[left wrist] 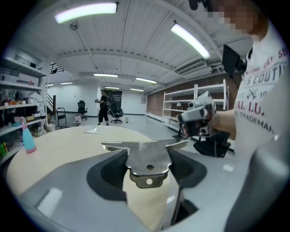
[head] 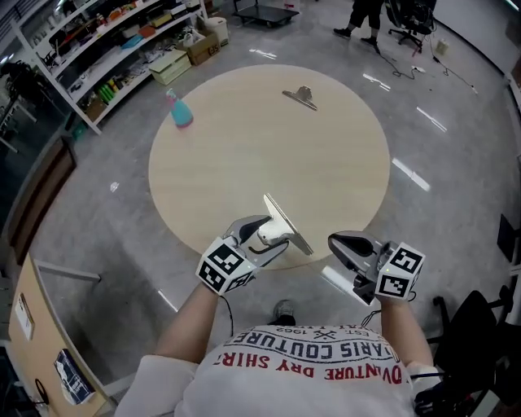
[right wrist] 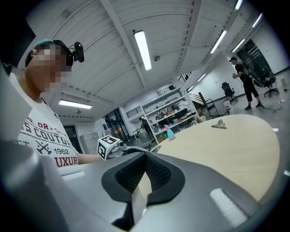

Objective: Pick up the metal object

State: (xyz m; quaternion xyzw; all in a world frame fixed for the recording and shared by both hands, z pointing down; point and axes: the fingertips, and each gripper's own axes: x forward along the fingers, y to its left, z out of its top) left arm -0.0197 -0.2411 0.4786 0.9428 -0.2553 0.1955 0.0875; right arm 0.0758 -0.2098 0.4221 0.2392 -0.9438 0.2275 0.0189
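Note:
A flat metal bracket [head: 286,223] with small holes is clamped between the jaws of my left gripper [head: 273,238], lifted over the near edge of the round table [head: 326,171]. In the left gripper view the bracket [left wrist: 147,158] spans the gap, and both pads press on its sides. To the right, my right gripper [head: 337,243] hovers off the table's near edge; its jaws are shut with nothing in them [right wrist: 144,174]. A second metal piece [head: 299,97] lies at the table's far side.
A pink and blue spray bottle [head: 179,110] stands at the table's far left edge. Shelves with boxes [head: 122,49] line the far left wall. A person [head: 362,18] and office chairs are far behind the table. A dark chair [head: 476,326] is close on my right.

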